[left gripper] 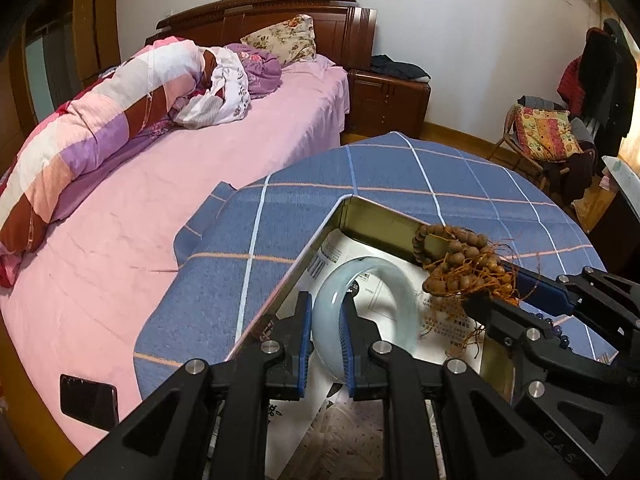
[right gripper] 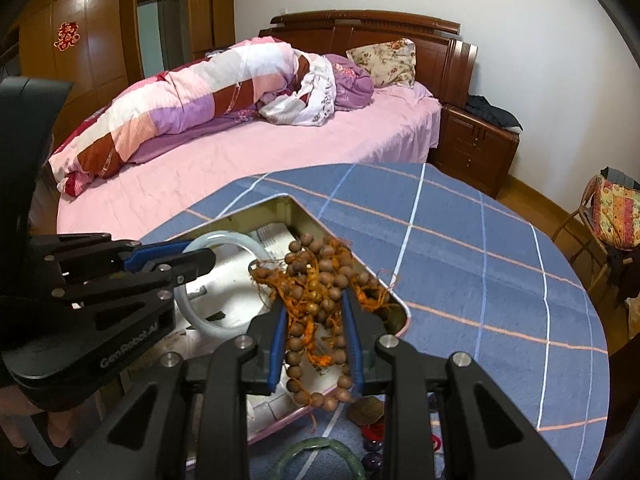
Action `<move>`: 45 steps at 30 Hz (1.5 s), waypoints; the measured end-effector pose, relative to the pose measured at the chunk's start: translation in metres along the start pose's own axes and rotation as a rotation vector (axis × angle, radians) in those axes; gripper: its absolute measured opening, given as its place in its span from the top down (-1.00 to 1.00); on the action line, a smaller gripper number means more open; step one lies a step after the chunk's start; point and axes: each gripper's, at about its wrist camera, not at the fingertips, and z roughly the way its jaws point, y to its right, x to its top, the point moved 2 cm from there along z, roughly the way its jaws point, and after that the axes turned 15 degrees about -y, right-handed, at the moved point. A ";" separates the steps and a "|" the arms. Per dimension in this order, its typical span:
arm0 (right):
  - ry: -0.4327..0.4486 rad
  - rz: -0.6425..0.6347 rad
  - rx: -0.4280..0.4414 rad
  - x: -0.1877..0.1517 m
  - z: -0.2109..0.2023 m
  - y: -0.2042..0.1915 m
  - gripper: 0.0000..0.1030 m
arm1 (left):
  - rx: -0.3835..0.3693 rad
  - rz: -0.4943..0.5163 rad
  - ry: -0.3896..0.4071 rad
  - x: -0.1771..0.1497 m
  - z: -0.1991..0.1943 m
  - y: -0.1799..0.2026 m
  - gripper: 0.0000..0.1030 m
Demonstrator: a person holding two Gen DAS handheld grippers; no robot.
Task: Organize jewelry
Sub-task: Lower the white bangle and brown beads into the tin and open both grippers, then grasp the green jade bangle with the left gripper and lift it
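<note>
Blue plaid tabletop (right gripper: 480, 248): left hand-held gripper (left gripper: 326, 312) clamps pale jade bangle (left gripper: 362, 280) inside metal tin (left gripper: 380, 216); at 3 o'clock, right hand-held gripper (right gripper: 316, 320) clamps brown wooden bead strand (right gripper: 316, 280).

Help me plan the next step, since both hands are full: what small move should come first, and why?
Probably lower the left gripper and release the pale jade bangle onto the paper lining the metal tin. It already hangs inside the tin, while the right gripper holds the tangled wooden bead strands over the rim.

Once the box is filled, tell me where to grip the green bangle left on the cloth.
Judging from the right wrist view, the green bangle lies flat on the blue cloth near the tin box. Come from above, one finger inside the ring, one outside, pinching its band.
</note>
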 end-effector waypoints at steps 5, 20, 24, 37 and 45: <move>-0.008 0.007 0.009 0.002 0.003 0.003 0.26 | -0.024 0.001 0.037 0.000 -0.011 0.001 0.56; 0.029 0.132 0.041 -0.036 -0.038 0.045 -0.53 | -0.016 -0.064 0.086 -0.017 -0.028 -0.013 -0.17; 0.039 0.140 0.045 -0.049 -0.053 0.052 -0.53 | -0.016 -0.052 0.089 -0.025 -0.033 -0.005 -0.17; 0.042 0.217 0.025 -0.112 -0.067 0.070 -0.59 | -0.050 0.011 0.086 -0.056 -0.048 0.040 -0.17; 0.008 0.279 -0.012 -0.144 -0.055 0.091 -0.59 | -0.044 0.072 0.087 -0.079 -0.048 0.074 -0.17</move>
